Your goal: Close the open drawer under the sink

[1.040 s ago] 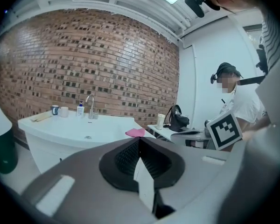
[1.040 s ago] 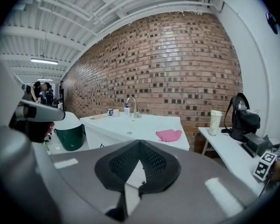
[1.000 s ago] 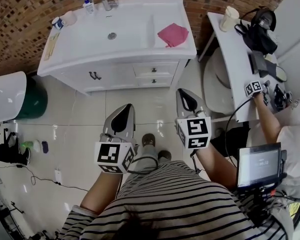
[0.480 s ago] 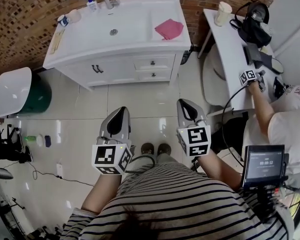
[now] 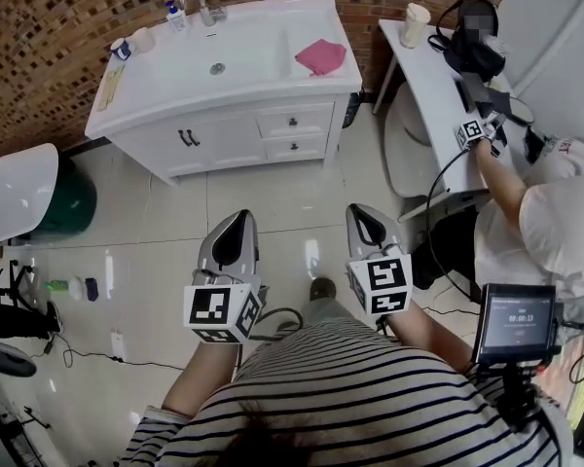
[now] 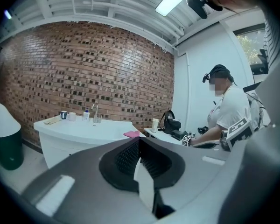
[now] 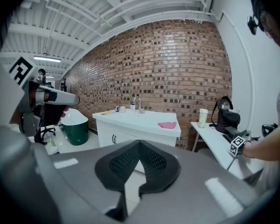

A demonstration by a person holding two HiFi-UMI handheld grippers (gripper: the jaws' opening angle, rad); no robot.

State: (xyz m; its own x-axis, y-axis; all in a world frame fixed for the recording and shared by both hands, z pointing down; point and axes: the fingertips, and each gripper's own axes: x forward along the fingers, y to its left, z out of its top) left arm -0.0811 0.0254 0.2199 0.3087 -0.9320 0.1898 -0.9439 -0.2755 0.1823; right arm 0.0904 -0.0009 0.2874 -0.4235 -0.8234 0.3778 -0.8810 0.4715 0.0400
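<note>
**Jaws closed on nothing, cabinet well away**

The jaws of the left gripper point(image 5: 240, 218) are seen pressed together, with nothing held. Far ahead, under the sink point(image 5: 219, 61), the two small drawers point(image 5: 294, 132) sit right of the handled doors point(image 5: 186, 138). Which one stands open cannot be told from here, so the wrong front could be pushed. The right gripper point(image 5: 358, 210) is likewise closed and empty. The narrow tips could slide off a knob, or a drawer shoved off-centre could be jammed askew.
</note>
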